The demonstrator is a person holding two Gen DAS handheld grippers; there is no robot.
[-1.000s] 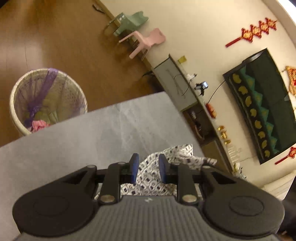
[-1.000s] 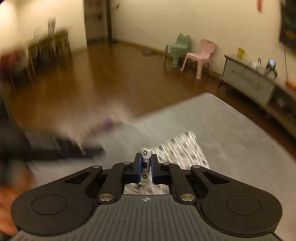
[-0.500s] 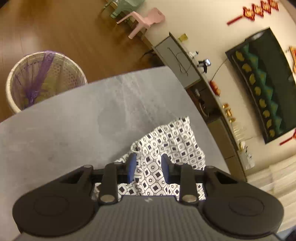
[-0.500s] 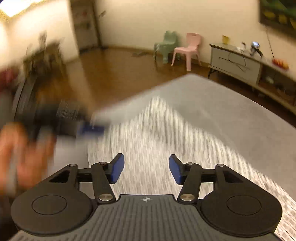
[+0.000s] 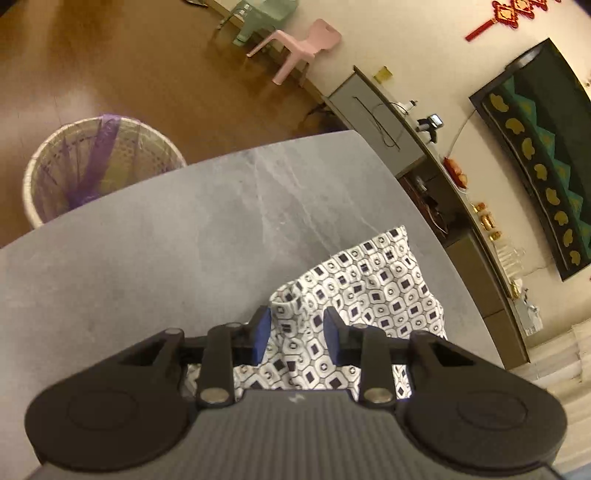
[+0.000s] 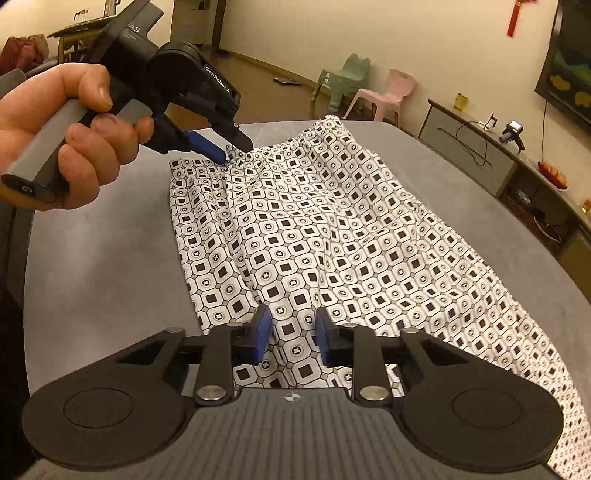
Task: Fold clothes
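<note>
A white garment with a black square pattern (image 6: 325, 229) lies spread on the grey table (image 6: 110, 266). In the left wrist view a part of it (image 5: 373, 291) shows under my fingers. My left gripper (image 5: 295, 332) is open, its tips at the garment's far edge; it also shows in the right wrist view (image 6: 232, 149), held by a hand. My right gripper (image 6: 291, 336) is open and empty, low over the near part of the garment.
A woven basket (image 5: 96, 166) with purple cloth stands on the wood floor past the table's far edge. A pink chair (image 5: 299, 48) and a green chair (image 5: 262, 14) stand by the wall. A low cabinet (image 6: 476, 151) runs along the right.
My right gripper let go of the garment, opened and pulled back; the garment now lies spread flat. My left gripper stays open and has shifted over the garment's edge.
</note>
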